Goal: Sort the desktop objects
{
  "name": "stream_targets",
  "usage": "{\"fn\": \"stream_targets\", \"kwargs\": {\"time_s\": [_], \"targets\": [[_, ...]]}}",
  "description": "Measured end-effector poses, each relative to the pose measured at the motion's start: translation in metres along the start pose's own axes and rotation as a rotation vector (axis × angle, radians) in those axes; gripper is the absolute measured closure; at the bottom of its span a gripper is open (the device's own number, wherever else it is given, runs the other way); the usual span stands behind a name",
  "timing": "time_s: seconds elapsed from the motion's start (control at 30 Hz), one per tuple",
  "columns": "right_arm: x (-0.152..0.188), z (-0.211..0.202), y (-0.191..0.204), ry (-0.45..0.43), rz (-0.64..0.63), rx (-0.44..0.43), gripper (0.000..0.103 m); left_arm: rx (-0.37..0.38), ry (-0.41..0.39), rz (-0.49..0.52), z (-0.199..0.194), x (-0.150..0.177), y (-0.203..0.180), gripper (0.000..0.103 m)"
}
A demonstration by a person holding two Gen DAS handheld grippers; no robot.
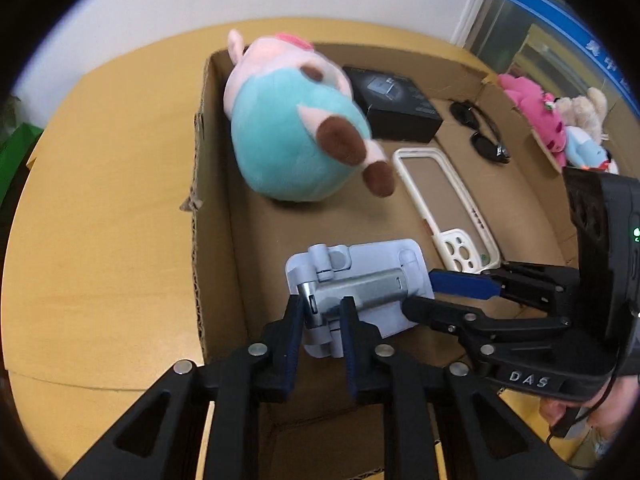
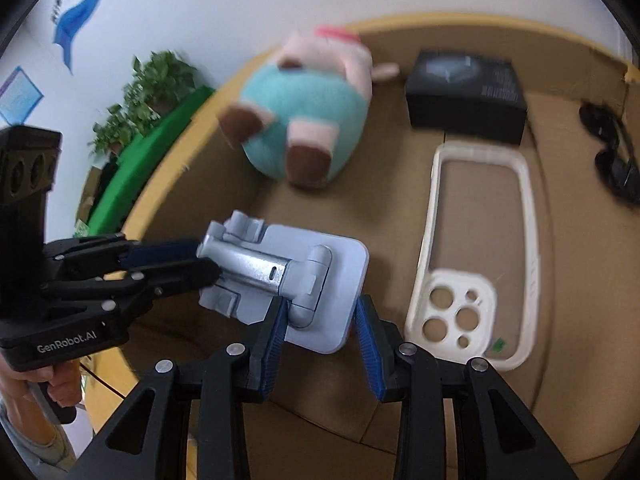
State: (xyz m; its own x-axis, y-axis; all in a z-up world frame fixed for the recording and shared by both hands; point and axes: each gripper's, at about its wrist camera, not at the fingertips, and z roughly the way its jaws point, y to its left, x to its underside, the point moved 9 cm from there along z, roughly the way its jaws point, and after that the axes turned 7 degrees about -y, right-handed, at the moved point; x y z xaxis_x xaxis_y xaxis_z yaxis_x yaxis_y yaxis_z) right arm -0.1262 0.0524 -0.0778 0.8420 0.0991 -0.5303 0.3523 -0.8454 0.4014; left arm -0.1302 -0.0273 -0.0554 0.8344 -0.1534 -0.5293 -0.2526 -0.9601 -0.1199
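1. While the phone stand [image 1: 356,292] hangs folded over the cardboard box [image 1: 216,208], our left gripper [image 1: 322,312] is clenched on its hinge end.
2. Our right gripper [image 2: 320,320] straddles the plate, seemingly not yet clamped; blur hides contact.
3. We lower it level onto bare floor, clear of the phone case [image 2: 480,264] and plush toy [image 1: 292,132].
4. We release only once it rests flat.

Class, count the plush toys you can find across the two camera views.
3, possibly more hidden. One teal-and-pink plush lies in the cardboard box; a pink plush and a beige plush sit together beyond the box's far right wall.
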Motion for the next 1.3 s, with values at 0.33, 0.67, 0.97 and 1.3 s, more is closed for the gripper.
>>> {"fn": "stream_targets", "kwargs": {"time_s": [0.33,0.67,0.97,1.3], "targets": [[-0.008,-0.048,0.003,-0.17,-0.082,0.036,0.025,-0.017,-0.333,-0.039,-0.077,-0.023,-0.023,0.074],[0.005,-0.2,-0.077,-0.578,-0.129,0.331,0.0,-0.102,-0.703,0.001,-0.113,-0.016,-0.091,0.01],[0.033,-0.162,-0.101,-0.522,-0.171,0.344,0.0,-0.211,-0.614,-0.111,-0.049,0.007,-0.058,0.01],[0.041,-0.164,-0.096,-0.64,-0.207,0.357,0.0,-0.307,-0.626,-0.046,-0.037,0.02,-0.054,0.009]]}}
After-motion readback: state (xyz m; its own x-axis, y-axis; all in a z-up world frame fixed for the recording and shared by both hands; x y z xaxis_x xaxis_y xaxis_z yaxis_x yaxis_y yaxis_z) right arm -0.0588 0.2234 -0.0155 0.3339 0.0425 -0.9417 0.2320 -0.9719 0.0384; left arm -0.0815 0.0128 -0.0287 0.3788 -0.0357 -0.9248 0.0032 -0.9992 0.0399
